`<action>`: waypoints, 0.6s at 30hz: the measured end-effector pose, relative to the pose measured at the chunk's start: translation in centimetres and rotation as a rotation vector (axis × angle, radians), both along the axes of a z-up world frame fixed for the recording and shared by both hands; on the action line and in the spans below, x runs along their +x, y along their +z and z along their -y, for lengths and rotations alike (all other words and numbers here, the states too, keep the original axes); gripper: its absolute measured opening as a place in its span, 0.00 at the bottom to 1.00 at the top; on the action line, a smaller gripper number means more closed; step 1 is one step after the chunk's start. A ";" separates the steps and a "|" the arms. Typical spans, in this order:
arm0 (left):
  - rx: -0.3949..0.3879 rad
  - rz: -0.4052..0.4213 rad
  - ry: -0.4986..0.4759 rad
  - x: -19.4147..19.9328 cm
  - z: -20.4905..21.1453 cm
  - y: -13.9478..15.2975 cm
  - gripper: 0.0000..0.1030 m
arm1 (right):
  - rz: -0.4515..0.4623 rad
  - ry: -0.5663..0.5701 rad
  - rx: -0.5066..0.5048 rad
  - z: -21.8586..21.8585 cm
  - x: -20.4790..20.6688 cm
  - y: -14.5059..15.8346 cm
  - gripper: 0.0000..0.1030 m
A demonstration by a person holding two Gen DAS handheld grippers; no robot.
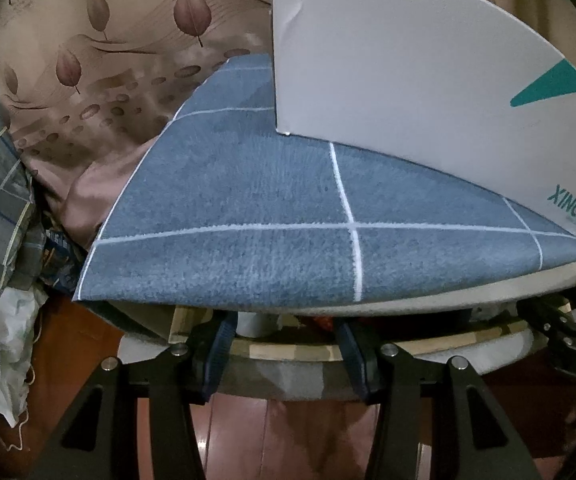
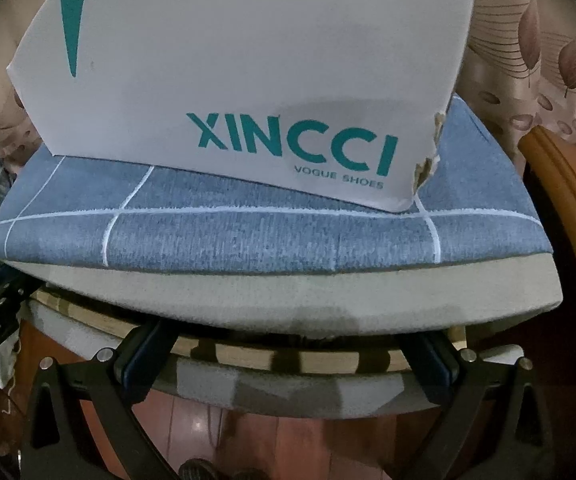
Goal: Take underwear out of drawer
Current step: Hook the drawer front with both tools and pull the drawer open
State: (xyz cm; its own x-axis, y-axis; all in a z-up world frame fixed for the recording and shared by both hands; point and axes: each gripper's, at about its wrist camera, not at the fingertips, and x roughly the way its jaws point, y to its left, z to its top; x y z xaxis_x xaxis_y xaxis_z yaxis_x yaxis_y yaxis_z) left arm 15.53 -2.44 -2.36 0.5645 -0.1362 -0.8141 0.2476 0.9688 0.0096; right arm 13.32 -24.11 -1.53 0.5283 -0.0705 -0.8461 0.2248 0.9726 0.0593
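Your left gripper [image 1: 284, 350] and right gripper [image 2: 288, 354] – fingers wide, empty, low centre frame at pale wooden drawer front [image 1: 288, 350]. Underwear unseen – everything left: open drawer, pull garment.

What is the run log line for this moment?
left gripper: open | right gripper: open | drawer: front edge between jaws | underwear: unseen

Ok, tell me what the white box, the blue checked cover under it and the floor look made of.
White box: matte cardboard, judging by the torn, fibrous brown corner. Blue checked cover: woven or slightly napped fabric with a fuzzy, heathered surface and white lines. Floor: reddish wood or wood-look planks, glossy, with seams and a light reflection.
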 end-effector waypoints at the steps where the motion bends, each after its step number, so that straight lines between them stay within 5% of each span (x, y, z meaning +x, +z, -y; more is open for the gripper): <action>1: 0.000 -0.007 0.000 0.0 -0.1 -0.1 0.49 | -0.005 0.000 -0.001 -0.4 -0.1 0.2 0.99; 18: 0.042 -0.182 -0.050 -3.5 -1.5 -1.8 0.49 | -0.145 0.011 0.055 -2.2 -2.9 -0.1 0.99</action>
State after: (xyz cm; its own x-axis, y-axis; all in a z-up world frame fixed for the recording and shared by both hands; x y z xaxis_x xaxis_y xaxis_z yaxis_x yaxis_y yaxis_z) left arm 12.08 -0.97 -4.12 0.4003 -0.1247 -0.9079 0.2970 0.9549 -0.0002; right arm 10.45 -21.90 -1.60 0.4009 -0.0168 -0.9159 0.2243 0.9712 0.0804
